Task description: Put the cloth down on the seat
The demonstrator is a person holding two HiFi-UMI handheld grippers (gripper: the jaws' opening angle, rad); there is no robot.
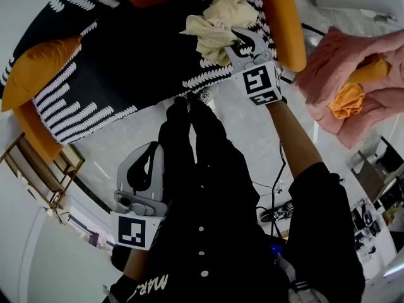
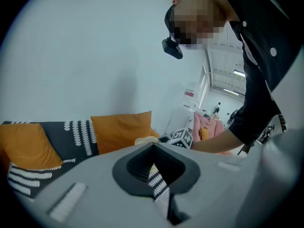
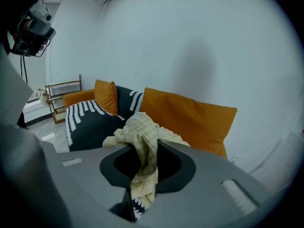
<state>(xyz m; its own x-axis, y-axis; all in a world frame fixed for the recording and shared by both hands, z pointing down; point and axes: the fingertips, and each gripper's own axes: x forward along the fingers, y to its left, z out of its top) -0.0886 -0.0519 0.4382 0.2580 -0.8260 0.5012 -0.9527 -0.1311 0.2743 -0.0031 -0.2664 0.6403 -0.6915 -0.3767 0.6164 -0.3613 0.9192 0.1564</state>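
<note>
A crumpled cream cloth point(image 1: 218, 23) is bunched over the right end of the sofa seat point(image 1: 142, 59), which has a black cover with white markings. My right gripper point(image 1: 239, 40) is shut on the cloth. In the right gripper view a fold of the cloth point(image 3: 142, 134) hangs down between the jaws, with the seat point(image 3: 88, 125) beyond. Whether the cloth rests on the seat cannot be told. My left gripper point(image 1: 154, 149) is held low near the person's body. Its jaws are shut, with nothing in them point(image 2: 154, 167).
Orange cushions stand at the sofa's left point(image 1: 41, 65) and right point(image 1: 284, 17) ends. A pile of pink fabric point(image 1: 344, 68) with an orange piece lies to the right. A wire rack point(image 1: 44, 169) stands at the left. Cables point(image 1: 278, 210) lie on the floor.
</note>
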